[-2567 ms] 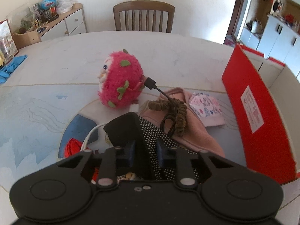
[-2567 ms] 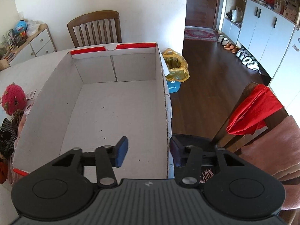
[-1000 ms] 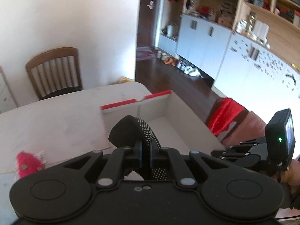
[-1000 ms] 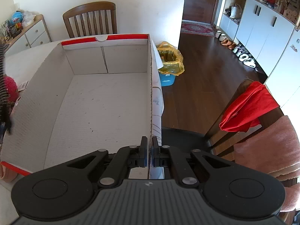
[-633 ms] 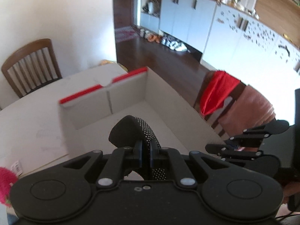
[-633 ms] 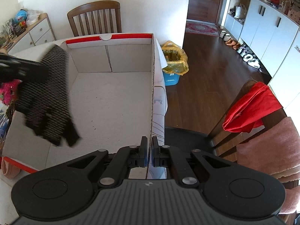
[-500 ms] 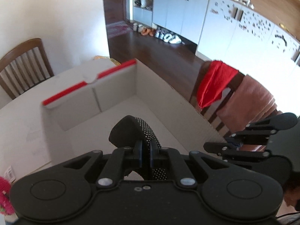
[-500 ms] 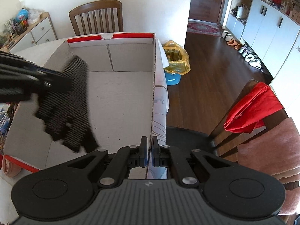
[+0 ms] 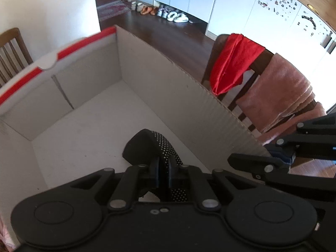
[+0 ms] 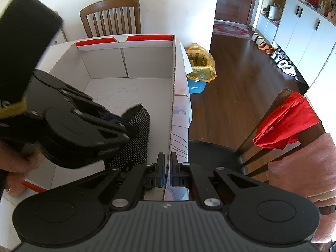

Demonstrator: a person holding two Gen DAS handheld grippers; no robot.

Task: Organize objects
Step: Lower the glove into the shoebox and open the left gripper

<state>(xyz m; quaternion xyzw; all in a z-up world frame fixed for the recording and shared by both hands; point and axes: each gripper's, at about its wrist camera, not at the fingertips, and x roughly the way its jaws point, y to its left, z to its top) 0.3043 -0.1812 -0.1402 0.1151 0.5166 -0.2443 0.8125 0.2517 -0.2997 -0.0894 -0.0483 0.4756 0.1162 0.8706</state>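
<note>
Two grippers are in our hands, and each is pinching something. Our left gripper (image 9: pixel 163 173) has its jaws pressed together on one black cloth with white dots (image 9: pixel 153 145), which bulges up past the fingertips and hangs below them inside the cardboard box (image 9: pixel 168 88). From the right wrist view we see the same left gripper (image 10: pixel 128 130) reaching in over the box's left side, with the dotted cloth (image 10: pixel 137 130) dangling from it above the pale box floor, close to the right wall. Our right gripper (image 10: pixel 167 171) is clamped on the top edge of that right wall of the box (image 10: pixel 147 63), one finger inside and one outside. We count one box, with a red strip along its far rim. Beyond it we count two wooden chairs: one (image 10: pixel 111 16) at the far side of the table, another (image 10: pixel 279 126) to the right, draped with one red cloth (image 10: pixel 287 119) and one pink towel (image 10: pixel 304 166). One bin with a yellow bag (image 10: pixel 199 69) stands on the dark floor.
</note>
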